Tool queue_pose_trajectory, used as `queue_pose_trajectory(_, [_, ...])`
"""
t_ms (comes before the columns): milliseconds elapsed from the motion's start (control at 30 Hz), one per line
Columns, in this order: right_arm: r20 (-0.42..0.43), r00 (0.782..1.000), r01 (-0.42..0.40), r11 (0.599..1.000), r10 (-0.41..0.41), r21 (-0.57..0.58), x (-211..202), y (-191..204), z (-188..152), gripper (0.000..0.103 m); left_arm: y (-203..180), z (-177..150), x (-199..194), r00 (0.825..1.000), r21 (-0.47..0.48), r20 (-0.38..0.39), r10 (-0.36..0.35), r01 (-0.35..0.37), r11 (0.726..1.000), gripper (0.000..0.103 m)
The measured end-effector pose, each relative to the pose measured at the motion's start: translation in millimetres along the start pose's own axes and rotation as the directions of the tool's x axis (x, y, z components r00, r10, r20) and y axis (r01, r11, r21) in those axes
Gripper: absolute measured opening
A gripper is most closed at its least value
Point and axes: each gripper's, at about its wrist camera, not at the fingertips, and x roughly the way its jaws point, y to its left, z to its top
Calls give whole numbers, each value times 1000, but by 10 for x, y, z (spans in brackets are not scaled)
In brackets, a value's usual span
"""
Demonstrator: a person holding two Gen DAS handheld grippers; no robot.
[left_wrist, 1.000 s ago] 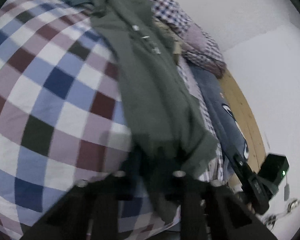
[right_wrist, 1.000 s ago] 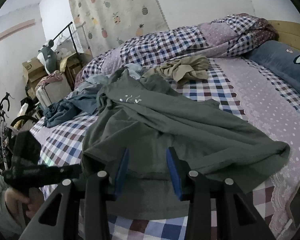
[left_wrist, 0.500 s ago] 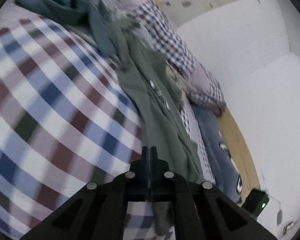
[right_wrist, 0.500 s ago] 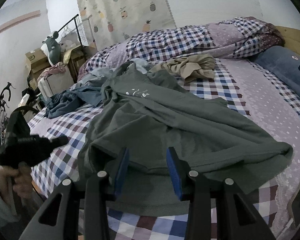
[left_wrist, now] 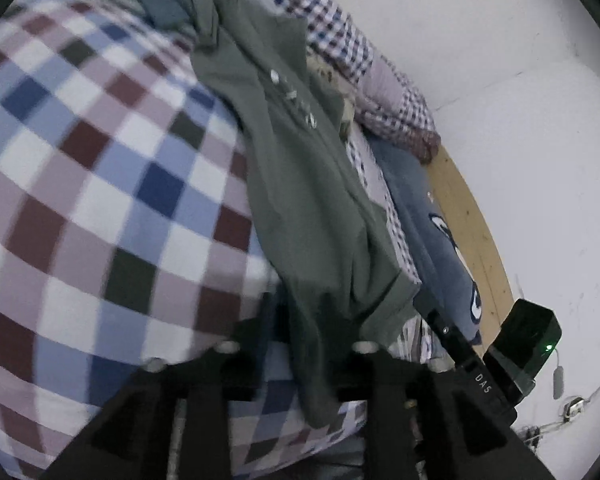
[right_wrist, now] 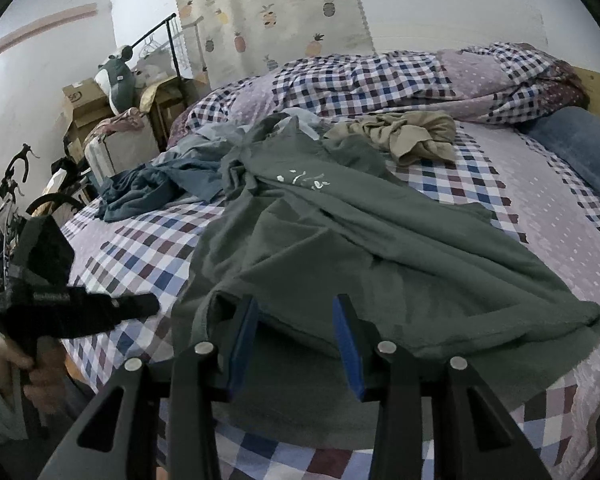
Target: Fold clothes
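Observation:
A dark green T-shirt (right_wrist: 340,240) with a small white print lies spread and wrinkled on the checked bed sheet (right_wrist: 148,256). My right gripper (right_wrist: 296,336) is open, its blue pads either side of the shirt's near hem. In the left wrist view the shirt (left_wrist: 312,200) runs away across the sheet (left_wrist: 100,184). My left gripper (left_wrist: 300,344) is open, its jaws apart with the shirt's near corner lying between them. The left gripper also shows in the right wrist view (right_wrist: 68,304), beside the shirt's left edge.
A beige garment (right_wrist: 412,136) and a blue-grey garment (right_wrist: 160,184) lie crumpled further back. A checked duvet (right_wrist: 380,80) is bunched along the far wall. A blue pillow (right_wrist: 580,148) lies at the right by the wooden headboard. Boxes and a bicycle stand at the left.
My left gripper was shut half a second ago and is now open around the shirt's corner, lower and closer to the sheet. My right gripper has stayed open over the hem.

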Motion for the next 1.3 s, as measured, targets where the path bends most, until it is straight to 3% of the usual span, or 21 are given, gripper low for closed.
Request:
queue_pose_trajectory(100, [-4, 1000, 2, 1000, -2, -1, 4, -3, -4, 42, -27, -36, 68, 1000, -11, -13, -23, 23, 1000, 59])
queue_pose_trajectory(533, [6, 1000, 22, 999, -22, 33, -156, -189, -44, 42, -37, -38, 320, 997, -97, 9, -73, 74, 993, 58])
queue_pose_trajectory(633, [7, 999, 31, 999, -31, 41, -190, -232, -61, 42, -25, -28, 414, 996, -110, -21, -86, 83, 990, 27])
queue_pose_trajectory(700, [7, 999, 35, 998, -35, 42, -209, -250, -73, 42, -32, -50, 495, 997, -96, -57, -53, 47, 994, 6])
queue_pose_trajectory(767, [4, 999, 39, 999, -39, 38, -221, -258, -83, 42, -47, -46, 459, 999, -75, -42, -30, 27, 997, 3])
queue_pose_trajectory(967, [4, 999, 46, 998, -46, 38, -231, -281, -86, 42, 96, 62, 55, 996, -107, 65, -57, 63, 992, 2])
queue_pose_trajectory(1200, [8, 1000, 26, 999, -26, 27, -181, -206, -47, 42, 263, 186, -417, 979, -137, 188, -81, 108, 985, 0])
queue_pose_trajectory(1300, [13, 1000, 7, 1000, -7, 13, -148, -113, -18, 42, 309, 197, -615, 973, -121, 223, -59, 88, 989, 0])
